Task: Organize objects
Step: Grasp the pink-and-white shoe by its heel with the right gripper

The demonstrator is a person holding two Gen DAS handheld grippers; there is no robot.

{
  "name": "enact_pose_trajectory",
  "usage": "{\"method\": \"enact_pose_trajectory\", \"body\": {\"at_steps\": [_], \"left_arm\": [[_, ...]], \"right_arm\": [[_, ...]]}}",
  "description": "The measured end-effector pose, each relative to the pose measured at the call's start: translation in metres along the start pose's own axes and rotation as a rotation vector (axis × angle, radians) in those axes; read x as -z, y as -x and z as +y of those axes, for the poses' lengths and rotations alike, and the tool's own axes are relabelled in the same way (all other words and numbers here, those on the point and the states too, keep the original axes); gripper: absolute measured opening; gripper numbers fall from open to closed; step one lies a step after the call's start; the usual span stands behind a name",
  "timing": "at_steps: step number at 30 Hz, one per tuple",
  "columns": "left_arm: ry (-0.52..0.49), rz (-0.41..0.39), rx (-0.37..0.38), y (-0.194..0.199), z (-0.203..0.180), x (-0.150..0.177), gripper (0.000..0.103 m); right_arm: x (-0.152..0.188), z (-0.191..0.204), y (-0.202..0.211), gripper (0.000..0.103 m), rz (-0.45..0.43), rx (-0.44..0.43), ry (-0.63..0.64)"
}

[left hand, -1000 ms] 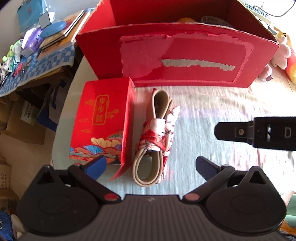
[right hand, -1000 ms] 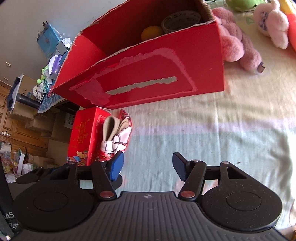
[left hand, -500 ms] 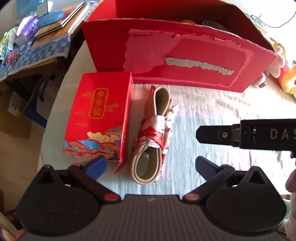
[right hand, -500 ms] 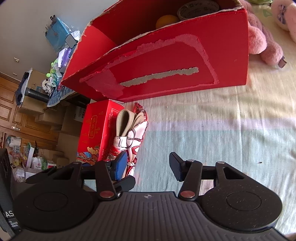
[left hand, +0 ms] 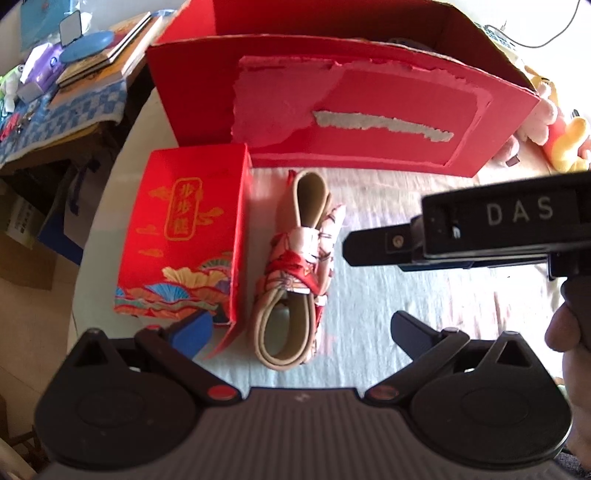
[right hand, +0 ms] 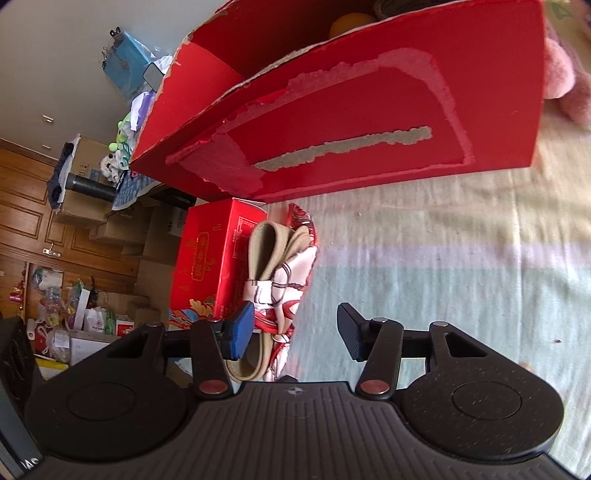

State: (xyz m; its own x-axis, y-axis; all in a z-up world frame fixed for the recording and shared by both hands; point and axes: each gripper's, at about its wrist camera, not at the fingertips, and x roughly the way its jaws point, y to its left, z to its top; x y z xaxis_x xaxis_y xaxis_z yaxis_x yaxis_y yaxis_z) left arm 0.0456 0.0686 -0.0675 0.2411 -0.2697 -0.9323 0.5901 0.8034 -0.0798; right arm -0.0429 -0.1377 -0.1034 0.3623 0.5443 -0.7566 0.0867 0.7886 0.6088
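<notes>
Red cardboard fills the far side: a big open red box [left hand: 354,110] with its front face torn to pale patches and a grey strip stands on a counter [left hand: 424,295] covered in a pale striped cloth. Something orange [right hand: 347,26] shows over its near wall in the right wrist view.

Just in front of the big box, towards its left end, lies a small red gift box [left hand: 184,236] printed with gold characters and fan patterns, and right beside that, on the side nearer the middle of the big box, lies a bundle of beige looped strap [left hand: 303,266] wrapped in a red-and-white patterned scarf. Bundle and gift box lie very close; I cannot tell whether they touch.

Both tools hang on the near side of the big box. The left tongs [left hand: 295,328] are spread wide and grip nothing; one blue-padded finger is over the near corner of the gift box, the other over bare cloth, with the bundle's near end between them. The right tongs [right hand: 295,328] are parted about halfway and empty, their blue pad over the bundle's scarf, the other finger above cloth. A hand [left hand: 565,328] holds the right tool's handle.

Past the big box's right end sit pink and yellow plush toys [left hand: 554,125]; beyond its left end a side table [left hand: 66,107] holds books and clutter.
</notes>
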Motion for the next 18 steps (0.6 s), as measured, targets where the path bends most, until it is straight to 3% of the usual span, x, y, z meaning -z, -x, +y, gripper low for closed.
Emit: {"method": "enact_pose_trajectory", "body": {"at_steps": [13,18], "left_arm": [[-0.007,-0.015,0.019,-0.006,-0.001,0.002,0.101],[-0.027,-0.036,0.060,-0.002,0.001,0.006,0.101]], "right_arm": [[-0.013,0.013,-0.019,0.055,0.040,0.009,0.053],[-0.015,0.013,-0.030,0.055,0.067,0.017,0.054]]}}
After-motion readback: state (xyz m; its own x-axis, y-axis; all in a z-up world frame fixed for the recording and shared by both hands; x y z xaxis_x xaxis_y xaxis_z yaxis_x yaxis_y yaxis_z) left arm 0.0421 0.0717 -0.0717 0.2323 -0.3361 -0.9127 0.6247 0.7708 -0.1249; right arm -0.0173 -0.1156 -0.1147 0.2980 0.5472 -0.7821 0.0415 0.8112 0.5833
